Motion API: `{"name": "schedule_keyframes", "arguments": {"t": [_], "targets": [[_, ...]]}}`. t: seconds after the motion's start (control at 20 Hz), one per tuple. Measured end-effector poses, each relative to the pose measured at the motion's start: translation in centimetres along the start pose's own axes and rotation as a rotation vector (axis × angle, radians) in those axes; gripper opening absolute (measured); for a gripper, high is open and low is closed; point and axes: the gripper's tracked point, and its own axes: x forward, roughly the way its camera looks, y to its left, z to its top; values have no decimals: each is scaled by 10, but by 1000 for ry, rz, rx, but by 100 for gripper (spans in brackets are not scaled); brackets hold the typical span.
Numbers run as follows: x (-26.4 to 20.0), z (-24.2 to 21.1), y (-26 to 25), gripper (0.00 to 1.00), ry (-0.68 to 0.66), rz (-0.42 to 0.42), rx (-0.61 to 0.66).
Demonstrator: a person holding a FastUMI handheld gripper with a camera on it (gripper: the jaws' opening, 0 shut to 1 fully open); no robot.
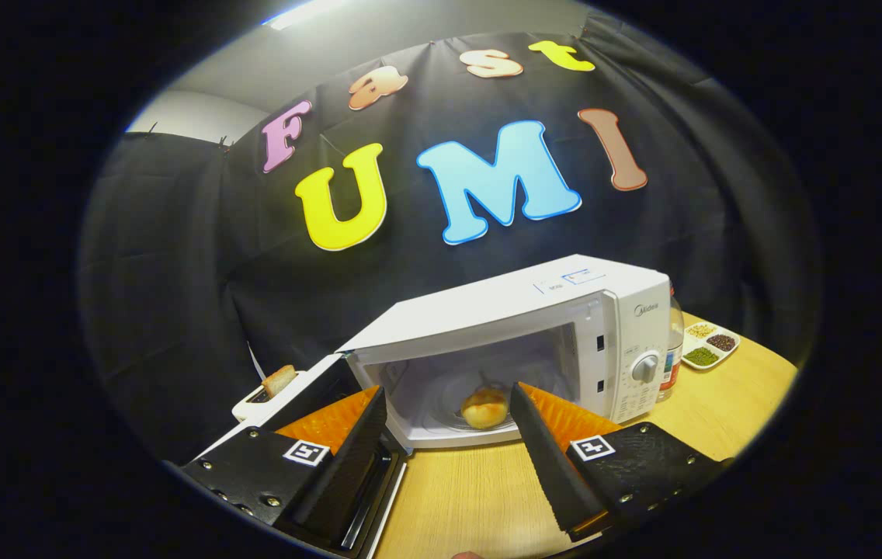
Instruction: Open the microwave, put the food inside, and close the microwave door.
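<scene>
My gripper [449,400] is released, its fingers spread wide with nothing between them, held just short of the microwave [519,326] on the wooden table [472,489]. The door [317,404] is swung open beside my left finger, partly hidden by it. The food, a bread roll [484,407], sits inside on the turntable, beyond my fingertips and between them in line of sight, well apart from both. So I judge opening and loading done; what remains is closing the door, which means moving left to get behind its outer edge and pushing it round.

As for writing, I read the brand "Midea" above the control dial [645,367]. A small label on the top panel is too small to read. Beyond my right finger, past the microwave, stand a bottle [672,353] and a divided tray of grains [710,345]; beyond my left finger a toaster [270,392] holds a slice.
</scene>
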Motion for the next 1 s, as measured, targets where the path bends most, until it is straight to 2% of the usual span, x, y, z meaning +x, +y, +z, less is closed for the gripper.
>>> {"name": "schedule_keyframes", "arguments": {"t": [0.55,0.75,1.0], "targets": [[-120,1,89,97,-16,154,-96],[-147,-5,129,97,-18,221,-142],[-166,-23,194,97,5,345,-180]]}}
